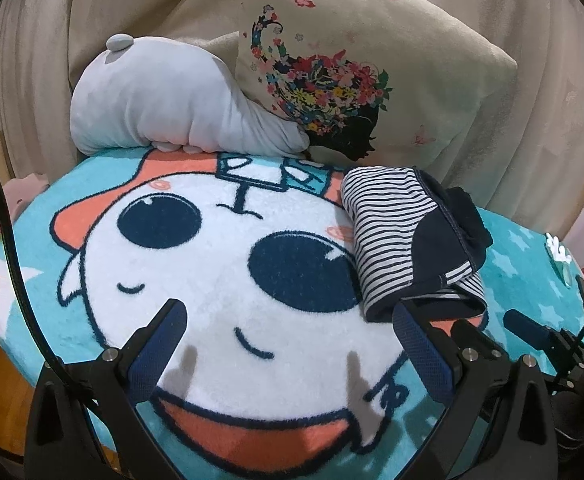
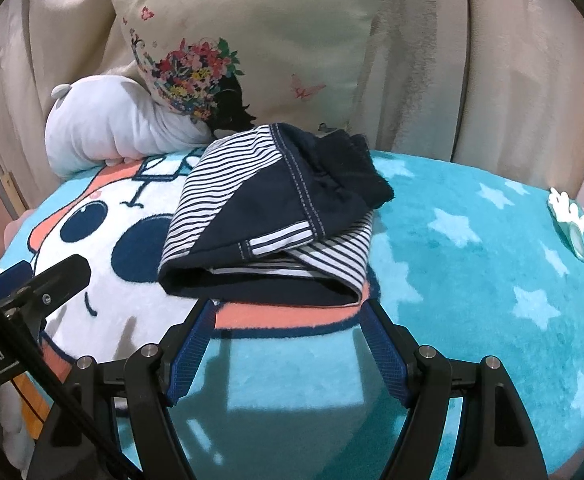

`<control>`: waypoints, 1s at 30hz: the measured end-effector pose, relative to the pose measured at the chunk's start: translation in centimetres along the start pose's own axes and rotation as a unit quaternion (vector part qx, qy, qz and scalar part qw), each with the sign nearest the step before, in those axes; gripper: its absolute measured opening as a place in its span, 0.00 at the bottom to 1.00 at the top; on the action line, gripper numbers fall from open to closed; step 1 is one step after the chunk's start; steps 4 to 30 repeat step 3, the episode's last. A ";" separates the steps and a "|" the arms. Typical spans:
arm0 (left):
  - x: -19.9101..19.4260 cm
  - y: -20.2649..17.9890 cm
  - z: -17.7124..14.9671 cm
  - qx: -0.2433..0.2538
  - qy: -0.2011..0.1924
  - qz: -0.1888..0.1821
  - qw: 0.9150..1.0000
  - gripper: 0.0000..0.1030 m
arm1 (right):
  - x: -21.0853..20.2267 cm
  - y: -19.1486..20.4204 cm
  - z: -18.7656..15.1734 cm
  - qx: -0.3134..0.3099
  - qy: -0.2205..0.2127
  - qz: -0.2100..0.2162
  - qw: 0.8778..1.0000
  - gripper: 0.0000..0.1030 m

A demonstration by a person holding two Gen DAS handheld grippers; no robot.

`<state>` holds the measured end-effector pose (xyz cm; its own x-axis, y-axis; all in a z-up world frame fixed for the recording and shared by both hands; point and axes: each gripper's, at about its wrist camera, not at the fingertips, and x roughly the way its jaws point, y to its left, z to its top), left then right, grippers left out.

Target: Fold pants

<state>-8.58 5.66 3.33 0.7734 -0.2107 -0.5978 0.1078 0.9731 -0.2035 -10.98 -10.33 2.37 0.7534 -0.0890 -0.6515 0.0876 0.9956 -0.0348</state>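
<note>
Pants [image 2: 276, 216], small ones in navy fabric with navy-and-white striped panels, are lying folded into a compact bundle on the turquoise cartoon blanket [image 2: 472, 248]. In the right wrist view the bundle is sitting at about twelve o'clock from the right gripper [image 2: 288, 312], just beyond its fingertips. This gripper's blue-padded fingers [image 2: 384, 344] are standing wide apart and are holding nothing; only blanket is showing between them. In the left wrist view the pants [image 1: 404, 236] are lying at about one o'clock from the left gripper [image 1: 288, 312], whose fingers are also spreading wide over the white cartoon face, empty. Behind the blanket, at eleven o'clock, a grey plush toy [image 1: 164, 108] is leaning against a beige flower-print cushion [image 1: 372, 60]. A beige curtain [image 2: 512, 60] is hanging behind.
</note>
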 end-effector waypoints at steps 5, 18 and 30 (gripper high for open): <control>0.2 0.2 -0.1 0.000 0.009 -0.008 1.000 0.99 | 0.3 0.3 0.0 0.001 0.005 0.000 1.000 0.76; 0.2 0.2 -0.1 0.000 0.009 -0.008 1.000 0.99 | 0.3 0.3 0.0 0.001 0.005 0.000 1.000 0.76; 0.2 0.2 -0.1 0.000 0.009 -0.008 1.000 0.99 | 0.3 0.3 0.0 0.001 0.005 0.000 1.000 0.76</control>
